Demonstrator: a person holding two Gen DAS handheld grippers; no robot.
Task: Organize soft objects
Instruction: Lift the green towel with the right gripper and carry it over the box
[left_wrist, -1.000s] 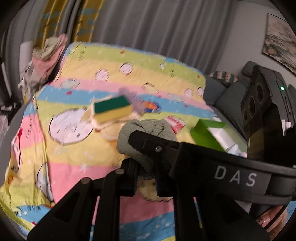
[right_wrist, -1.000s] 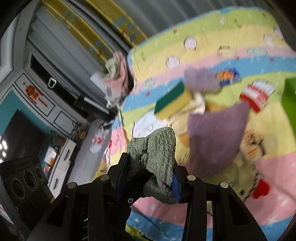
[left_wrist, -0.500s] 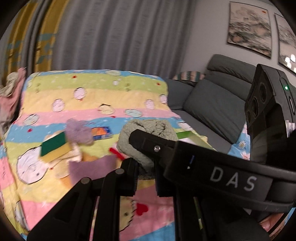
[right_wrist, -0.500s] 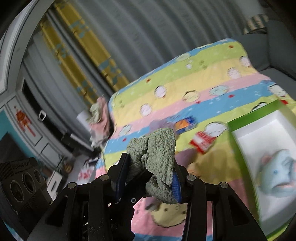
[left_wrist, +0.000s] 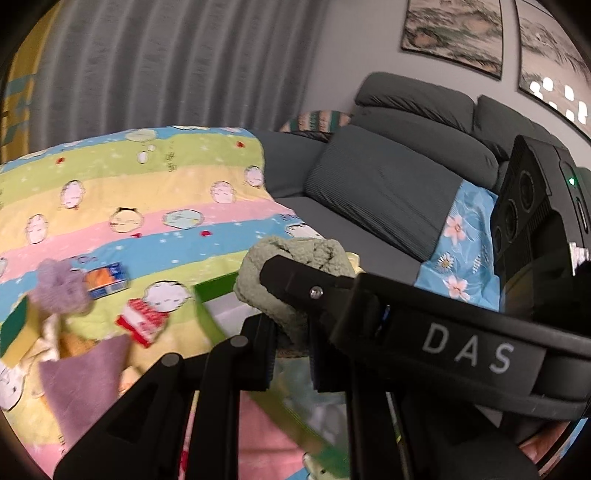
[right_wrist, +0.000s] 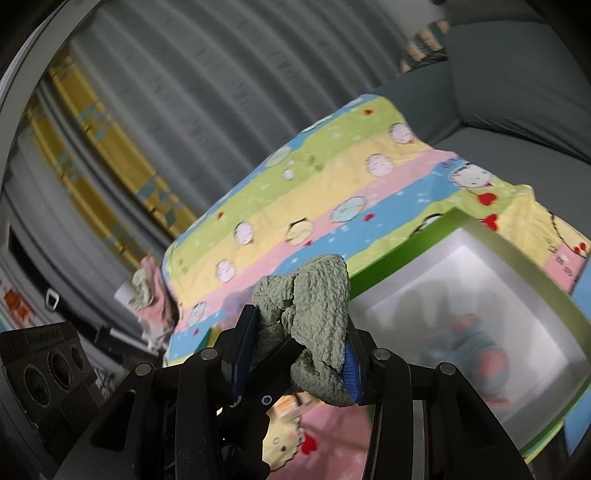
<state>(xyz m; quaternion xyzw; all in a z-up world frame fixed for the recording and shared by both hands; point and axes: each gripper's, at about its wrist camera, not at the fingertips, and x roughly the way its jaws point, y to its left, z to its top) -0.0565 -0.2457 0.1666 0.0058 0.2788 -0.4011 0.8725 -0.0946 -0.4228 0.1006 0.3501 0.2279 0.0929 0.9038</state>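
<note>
Our right gripper is clamped on the green cloth, and our left gripper pinches the same cloth; it hangs between them above the box. A plush toy lies blurred inside the box. Purple cloths rest on the striped blanket.

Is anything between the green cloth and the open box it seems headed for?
Nothing visible. Both grippers, left and right, clamp the green cloth in the air beside the box. The box is open-topped, with a blurred plush toy lying inside.
</note>
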